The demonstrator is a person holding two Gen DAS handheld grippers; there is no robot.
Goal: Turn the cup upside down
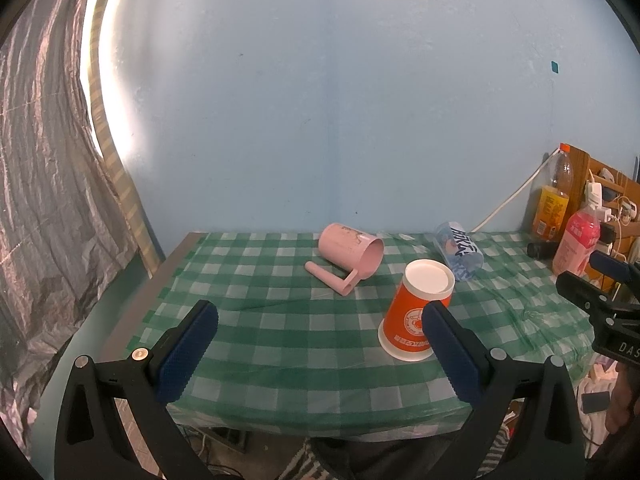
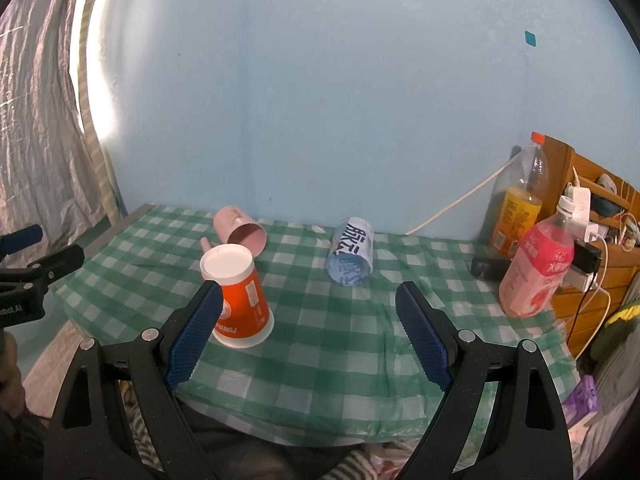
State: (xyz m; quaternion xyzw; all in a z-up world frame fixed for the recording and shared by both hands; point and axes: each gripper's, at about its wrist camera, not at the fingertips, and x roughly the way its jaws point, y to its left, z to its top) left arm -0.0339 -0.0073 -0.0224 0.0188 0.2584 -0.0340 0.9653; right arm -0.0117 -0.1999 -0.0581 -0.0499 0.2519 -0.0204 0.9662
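Jaws wide apart, holding nothing.

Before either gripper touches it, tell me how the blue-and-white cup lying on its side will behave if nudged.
The blue-and-white cup lies on its side on the checked tablecloth, so a sideways push would probably roll it, likely curving, since it looks slightly tapered. It appears thin-walled and empty, so probably light and easy to crush if squeezed hard. The cloth's wrinkles might stop it early.
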